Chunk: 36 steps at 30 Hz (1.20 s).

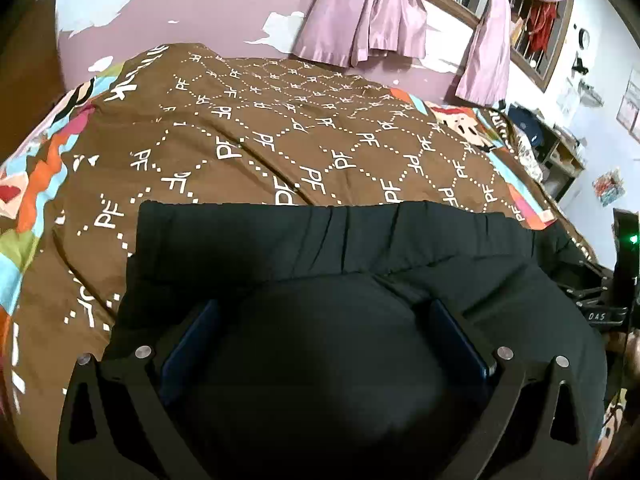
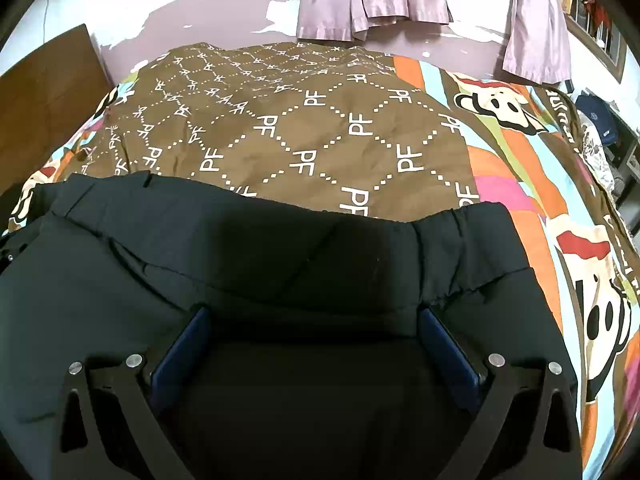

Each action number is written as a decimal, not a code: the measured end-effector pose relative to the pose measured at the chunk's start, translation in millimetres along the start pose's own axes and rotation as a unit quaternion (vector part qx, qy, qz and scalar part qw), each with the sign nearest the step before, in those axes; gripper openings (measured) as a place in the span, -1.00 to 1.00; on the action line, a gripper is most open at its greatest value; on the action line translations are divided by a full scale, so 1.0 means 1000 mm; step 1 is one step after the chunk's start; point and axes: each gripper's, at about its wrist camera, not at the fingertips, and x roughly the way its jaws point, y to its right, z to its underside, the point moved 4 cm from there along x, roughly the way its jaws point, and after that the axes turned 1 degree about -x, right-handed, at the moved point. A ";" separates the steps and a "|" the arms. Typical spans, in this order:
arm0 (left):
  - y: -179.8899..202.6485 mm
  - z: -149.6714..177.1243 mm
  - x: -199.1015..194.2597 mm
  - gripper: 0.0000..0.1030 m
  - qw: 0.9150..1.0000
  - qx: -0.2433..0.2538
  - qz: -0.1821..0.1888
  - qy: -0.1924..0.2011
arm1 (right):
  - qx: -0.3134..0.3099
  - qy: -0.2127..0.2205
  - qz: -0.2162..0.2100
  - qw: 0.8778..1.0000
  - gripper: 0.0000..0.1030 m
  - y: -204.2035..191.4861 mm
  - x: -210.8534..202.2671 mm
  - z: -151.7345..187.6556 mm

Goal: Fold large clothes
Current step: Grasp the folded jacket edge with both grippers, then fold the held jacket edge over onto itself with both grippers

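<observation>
A large black garment (image 1: 320, 240) lies spread on the bed, its gathered elastic waistband along the far edge. My left gripper (image 1: 324, 306) hovers low over it, jaws wide open, blue-padded fingers (image 1: 192, 340) apart with only flat cloth beneath them. The same garment (image 2: 280, 248) fills the lower part of the right wrist view. My right gripper (image 2: 314, 314) stands open over it too, and its pads (image 2: 444, 340) pinch nothing. I cannot tell whether the fingertips touch the fabric.
The bed carries a brown sheet (image 1: 280, 140) printed with white "PF" diamonds and a colourful cartoon border (image 2: 520, 152). Purple curtains (image 1: 368, 12) hang on the far wall. A cluttered shelf (image 1: 552, 148) stands at the right, a wooden panel (image 2: 48, 100) at the left.
</observation>
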 end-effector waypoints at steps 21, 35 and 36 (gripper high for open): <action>0.003 0.004 0.001 0.98 1.000 0.010 -0.012 0.016 | -0.004 0.023 0.006 1.000 1.00 -0.002 -0.002 0.004; 0.005 0.005 -0.035 0.98 0.999 0.019 -0.036 0.034 | 0.019 0.112 -0.032 0.993 1.00 0.006 -0.050 0.015; 0.001 0.006 -0.045 0.98 0.998 0.011 -0.037 0.045 | 0.020 0.126 -0.039 0.991 1.00 0.009 -0.059 0.016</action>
